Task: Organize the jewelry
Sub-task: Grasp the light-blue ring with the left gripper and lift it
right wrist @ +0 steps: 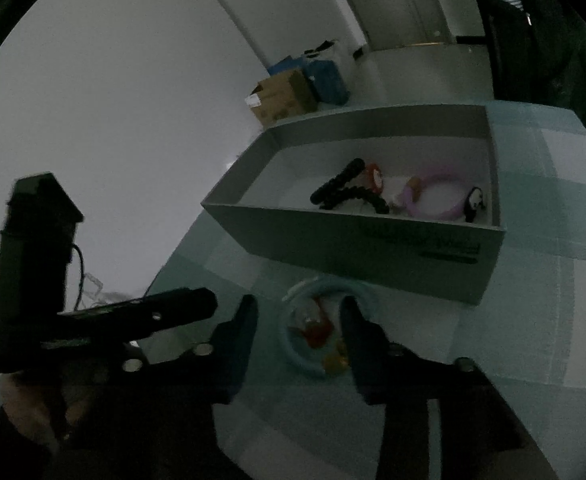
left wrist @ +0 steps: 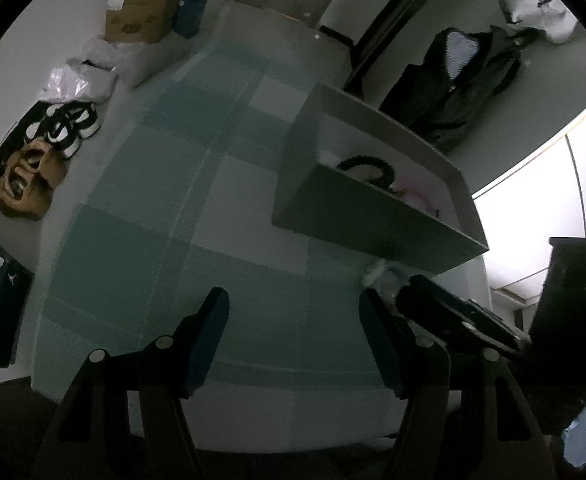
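Note:
A grey open box [right wrist: 353, 240] stands on the green checked tablecloth [right wrist: 553, 320]. Inside lie a black beaded bracelet [right wrist: 349, 192], a purple ring bracelet [right wrist: 441, 210], a red charm [right wrist: 375, 176] and a small penguin charm [right wrist: 475, 202]. In front of the box lies a pale blue bracelet [right wrist: 313, 332] with red and orange charms. My right gripper [right wrist: 299, 320] straddles it, the right finger over its rim and the left finger clear of it. My left gripper [left wrist: 293, 320] hangs open over bare cloth [left wrist: 213, 200], left of the box [left wrist: 373, 216].
On the floor beyond the table are a cardboard box [left wrist: 141, 14], blue boxes [left wrist: 191, 12], plastic bags [left wrist: 81, 80] and shoes [left wrist: 65, 126]. A dark jacket [left wrist: 461, 80] hangs behind the grey box. The table's left edge lies near the shoes.

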